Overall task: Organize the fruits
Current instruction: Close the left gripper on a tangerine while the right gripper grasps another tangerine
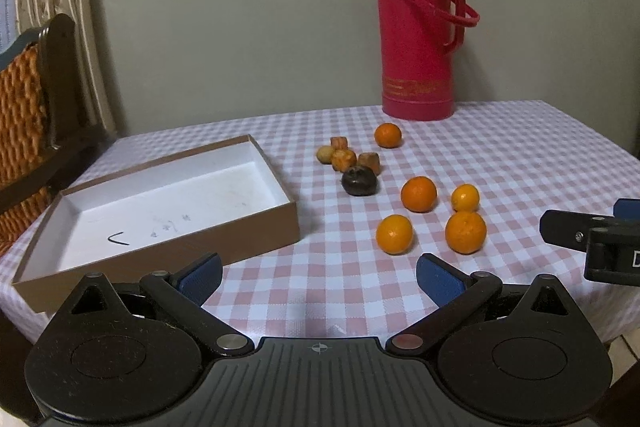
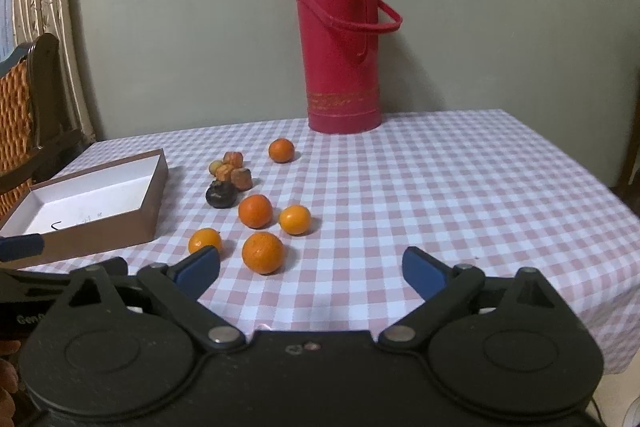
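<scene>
Several oranges lie on the checked tablecloth; the nearest ones (image 1: 394,234) (image 1: 465,231) sit just beyond my left gripper (image 1: 319,277), which is open and empty. A dark round fruit (image 1: 359,181) and small brownish fruits (image 1: 344,159) lie behind them. An empty brown box with a white inside (image 1: 168,203) stands at the left. My right gripper (image 2: 311,269) is open and empty, with an orange (image 2: 263,252) just ahead of its left finger. The box also shows in the right wrist view (image 2: 92,203).
A tall red thermos (image 1: 418,31) stands at the back of the table against the grey wall. A wicker chair (image 1: 24,115) is at the left. The table's right edge (image 2: 600,187) drops off near the right gripper.
</scene>
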Tool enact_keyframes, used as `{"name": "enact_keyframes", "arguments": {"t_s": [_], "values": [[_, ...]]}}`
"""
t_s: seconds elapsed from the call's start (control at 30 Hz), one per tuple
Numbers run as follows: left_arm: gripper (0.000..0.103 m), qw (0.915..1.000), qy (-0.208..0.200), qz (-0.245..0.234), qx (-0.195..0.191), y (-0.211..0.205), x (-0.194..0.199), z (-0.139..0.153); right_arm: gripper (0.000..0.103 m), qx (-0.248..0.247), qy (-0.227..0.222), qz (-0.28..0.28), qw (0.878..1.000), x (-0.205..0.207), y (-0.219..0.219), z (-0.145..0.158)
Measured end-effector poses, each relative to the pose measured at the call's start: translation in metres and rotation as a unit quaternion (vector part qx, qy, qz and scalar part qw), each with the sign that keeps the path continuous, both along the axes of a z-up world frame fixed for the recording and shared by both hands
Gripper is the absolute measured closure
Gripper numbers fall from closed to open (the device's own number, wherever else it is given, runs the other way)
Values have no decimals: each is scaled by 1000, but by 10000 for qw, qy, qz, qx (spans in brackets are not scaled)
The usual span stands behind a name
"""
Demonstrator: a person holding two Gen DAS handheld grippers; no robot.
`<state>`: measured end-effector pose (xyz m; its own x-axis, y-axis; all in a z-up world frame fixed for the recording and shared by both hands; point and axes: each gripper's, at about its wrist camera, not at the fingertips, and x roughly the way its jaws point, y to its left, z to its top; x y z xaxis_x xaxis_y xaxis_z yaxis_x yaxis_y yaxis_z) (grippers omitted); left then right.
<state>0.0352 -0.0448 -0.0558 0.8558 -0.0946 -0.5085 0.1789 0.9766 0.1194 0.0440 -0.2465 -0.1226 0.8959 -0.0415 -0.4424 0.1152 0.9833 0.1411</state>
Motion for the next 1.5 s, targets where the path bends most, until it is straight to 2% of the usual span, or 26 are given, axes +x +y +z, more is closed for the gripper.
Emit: {"name": "enact_keyframes", "arguments": {"t_s": [0.23,0.4,0.47,0.5,0.6,0.77,1.1,1.17,1.2,1.5], "values": [[0,9999,12,-108,30,-2,17,-11,27,105,135,184,9997,23,3,-9],[0,9998,-9,-169,104,-7,28,-18,43,138,209,303,9992,37,6,-16],[21,9997,14,-210,128,-9,33,-20,49,162,260,348,9989,43,7,-18],[23,9995,117,-280,102,-10,37,-22,50,177,287,368,9988,46,7,-19],[24,9993,207,-322,26,-11,45,-28,53,224,318,397,9985,50,6,-21],[37,9984,263,-499,-38,-17,53,-35,57,275,339,443,9981,60,5,-24],[39,9965,239,-794,-63,-28,59,-40,63,405,370,556,9969,75,6,-29],[48,9963,237,-825,-49,-31,61,-41,64,432,398,553,9967,78,5,-30],[49,9962,255,-835,-66,-32,63,-42,64,442,406,553,9967,79,5,-31],[49,9947,237,-997,-106,-42,69,-46,66,632,439,602,9952,87,2,-35]]}}
